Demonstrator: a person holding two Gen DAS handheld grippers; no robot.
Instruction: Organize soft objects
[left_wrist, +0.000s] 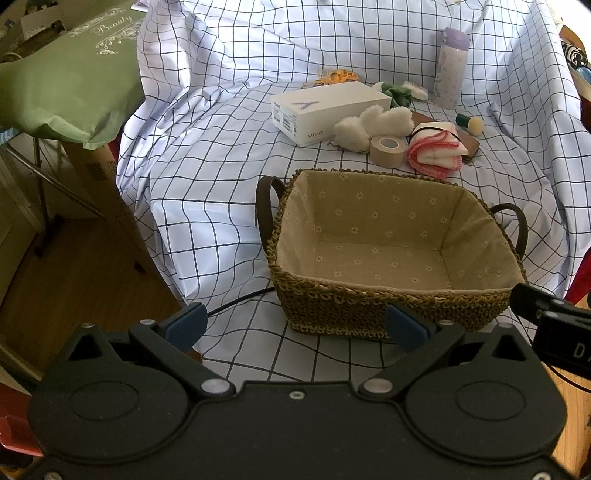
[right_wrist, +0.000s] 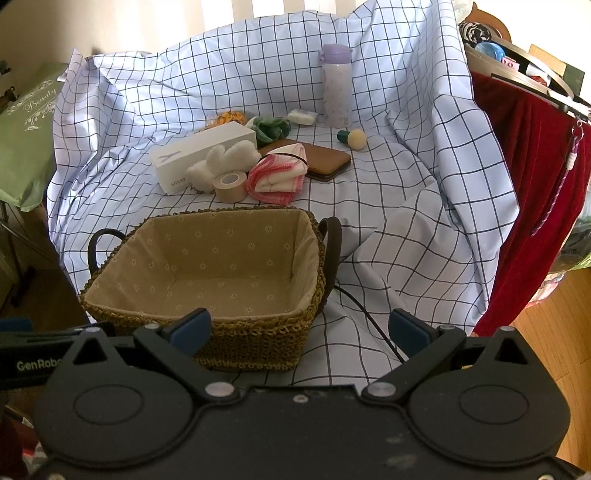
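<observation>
Both wrist views low, facing forward, sharing nearby basket (left_wrist: 391, 302)

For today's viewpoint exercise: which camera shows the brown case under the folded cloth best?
The right wrist view: most of the brown case lies exposed beside the folded cloth. The left wrist view shows only edges.

Open basket (left_wrist: 388, 236), clutter (left_wrist: 373, 122) beyond

Empty lined woven basket (left_wrist: 388, 302) sits before fluffy white plush (left_wrist: 373, 127) and folded pink-edged cloth (left_wrist: 439, 149).
</observation>
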